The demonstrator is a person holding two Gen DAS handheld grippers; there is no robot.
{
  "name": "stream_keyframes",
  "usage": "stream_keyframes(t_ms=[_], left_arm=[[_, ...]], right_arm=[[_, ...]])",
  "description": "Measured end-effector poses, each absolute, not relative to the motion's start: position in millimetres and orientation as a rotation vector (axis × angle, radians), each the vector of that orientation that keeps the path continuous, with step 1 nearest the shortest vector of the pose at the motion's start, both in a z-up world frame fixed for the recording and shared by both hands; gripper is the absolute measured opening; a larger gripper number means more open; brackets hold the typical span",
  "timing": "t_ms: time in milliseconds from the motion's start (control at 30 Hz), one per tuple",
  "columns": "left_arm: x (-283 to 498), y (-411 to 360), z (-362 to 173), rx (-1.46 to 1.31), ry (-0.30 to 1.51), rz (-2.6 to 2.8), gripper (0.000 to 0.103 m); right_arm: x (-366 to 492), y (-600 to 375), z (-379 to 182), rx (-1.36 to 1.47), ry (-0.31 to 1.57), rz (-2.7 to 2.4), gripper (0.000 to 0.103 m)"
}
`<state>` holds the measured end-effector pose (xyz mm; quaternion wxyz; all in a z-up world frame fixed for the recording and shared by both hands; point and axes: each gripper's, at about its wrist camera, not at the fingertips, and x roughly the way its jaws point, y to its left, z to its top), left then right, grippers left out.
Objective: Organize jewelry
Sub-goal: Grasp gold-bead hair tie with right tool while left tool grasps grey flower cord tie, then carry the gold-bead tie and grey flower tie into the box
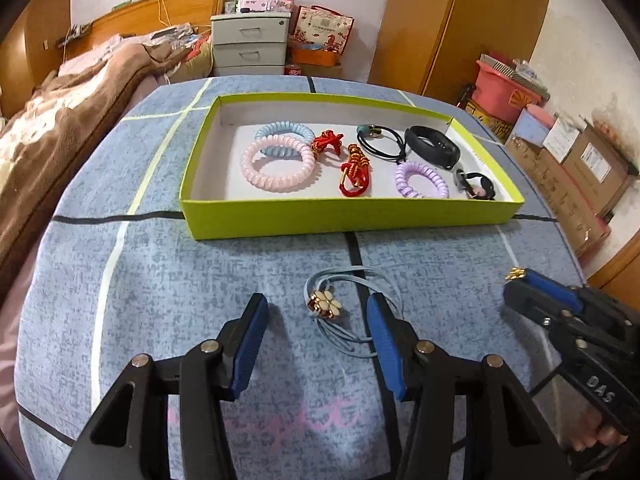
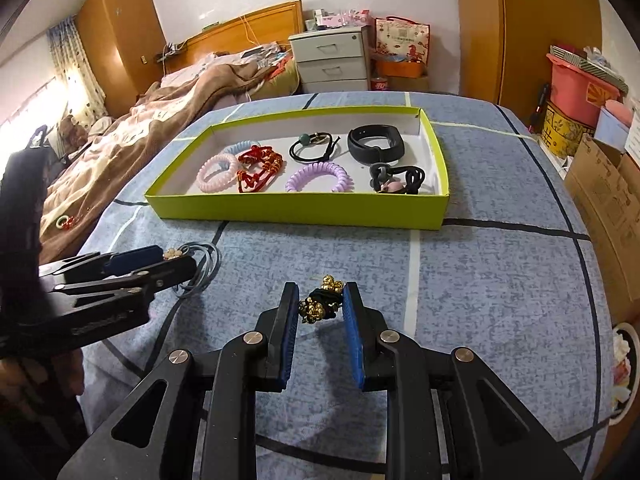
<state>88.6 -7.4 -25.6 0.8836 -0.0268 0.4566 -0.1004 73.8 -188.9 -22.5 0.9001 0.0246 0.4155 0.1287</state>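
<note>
Down on the bed in the left wrist view, our left gripper [image 1: 317,312] hangs wide over the blue tie [image 1: 320,305], tilted steeply down, one finger on each side of its flower charm and neither pad touching. To do this well, we'd say drop lower so the pads catch the cord beside the charm, not just the loose loops. Beyond it, the green box [image 1: 352,216] already holds the coil rings and bands.

Over in the right wrist view, our right gripper [image 2: 321,300] is pinched narrow on a black tie [image 2: 325,298] with gold beads, lifted clear of the bed, angled down toward the box [image 2: 296,210]. We'd keep that squeeze steady while carrying it over the rim.
</note>
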Motion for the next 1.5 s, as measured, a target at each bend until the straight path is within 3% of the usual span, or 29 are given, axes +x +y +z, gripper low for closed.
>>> stream_keyframes(t_ms=[467,1500], left_arm=[[85.9,-14.2,-25.6,0.024,0.932,-0.208,0.019],[77.2,-2.1,22.0,-0.035,0.827,-0.250,0.018]], right_arm=[[73.8,-187.2,-23.8,0.053,0.858,0.280,0.023],[70.1,-188.8,4.7,0.040,0.791,0.271,0.023]])
